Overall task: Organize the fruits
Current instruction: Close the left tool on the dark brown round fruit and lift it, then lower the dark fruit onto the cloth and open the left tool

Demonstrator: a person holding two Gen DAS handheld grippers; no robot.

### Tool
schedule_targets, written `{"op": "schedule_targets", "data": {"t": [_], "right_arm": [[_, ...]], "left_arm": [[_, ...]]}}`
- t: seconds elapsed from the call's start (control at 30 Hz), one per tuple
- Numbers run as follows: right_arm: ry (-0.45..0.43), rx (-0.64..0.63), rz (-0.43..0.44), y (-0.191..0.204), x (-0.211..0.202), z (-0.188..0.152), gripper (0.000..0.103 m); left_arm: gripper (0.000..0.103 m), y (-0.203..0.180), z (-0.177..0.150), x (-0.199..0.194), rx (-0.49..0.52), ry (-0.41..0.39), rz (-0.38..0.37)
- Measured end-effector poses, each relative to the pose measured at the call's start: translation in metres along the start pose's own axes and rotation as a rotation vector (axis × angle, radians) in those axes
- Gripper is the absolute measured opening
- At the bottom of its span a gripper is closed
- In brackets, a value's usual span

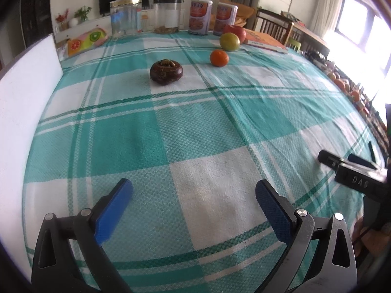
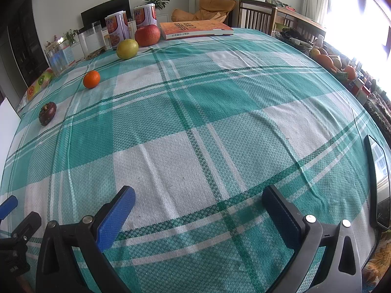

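left claw [image 1: 194, 193]: wide open, nothing in it
right claw [image 2: 199, 201]: same, spread wide
fruits: mangosteen [image 1: 166, 71], tangerine [image 1: 219, 58], far on surface [image 1: 207, 134]

We hold the left gripper [image 1: 194, 190] low and level, its blue-padded fingers [image 1: 114, 210] spread wide with nothing between them. Our right gripper [image 2: 199, 197] sits the same way — fingers [image 2: 117, 212] parted, nothing held. Each tool shows at the edge of the other's view, so the two are side by side — near, not touching.
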State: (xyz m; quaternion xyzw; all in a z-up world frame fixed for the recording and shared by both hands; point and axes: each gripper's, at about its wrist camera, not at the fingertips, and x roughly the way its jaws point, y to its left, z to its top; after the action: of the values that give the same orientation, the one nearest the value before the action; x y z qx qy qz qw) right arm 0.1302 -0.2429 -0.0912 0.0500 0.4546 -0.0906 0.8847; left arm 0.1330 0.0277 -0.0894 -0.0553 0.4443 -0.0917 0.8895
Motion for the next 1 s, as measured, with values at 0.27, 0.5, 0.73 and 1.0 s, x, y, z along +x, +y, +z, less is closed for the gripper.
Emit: {"op": "schedule_targets", "data": {"t": [0.27, 0.5, 0.73, 1.0], "right_arm": [[0.000, 0.000, 0.000, 0.000, 0.000, 0.000, 0.103], [0.001, -0.001, 0.000, 0.000, 0.001, 0.000, 0.103], [0.001, 0.000, -0.001, 0.000, 0.001, 0.000, 0.103], [0.001, 0.000, -0.001, 0.000, 0.001, 0.000, 0.103]], "left_arm": [[0.099, 0.009, 0.089, 0.039, -0.081, -0.076, 0.078], [0.099, 0.014, 0.122, 0.096, -0.020, 0.003, 0.176], [0.049, 0.020, 0.114, 0.081, 0.018, -0.036, 0.186], [0.049, 0.010, 0.079, 0.022, 0.024, -0.028, 0.150]]}}
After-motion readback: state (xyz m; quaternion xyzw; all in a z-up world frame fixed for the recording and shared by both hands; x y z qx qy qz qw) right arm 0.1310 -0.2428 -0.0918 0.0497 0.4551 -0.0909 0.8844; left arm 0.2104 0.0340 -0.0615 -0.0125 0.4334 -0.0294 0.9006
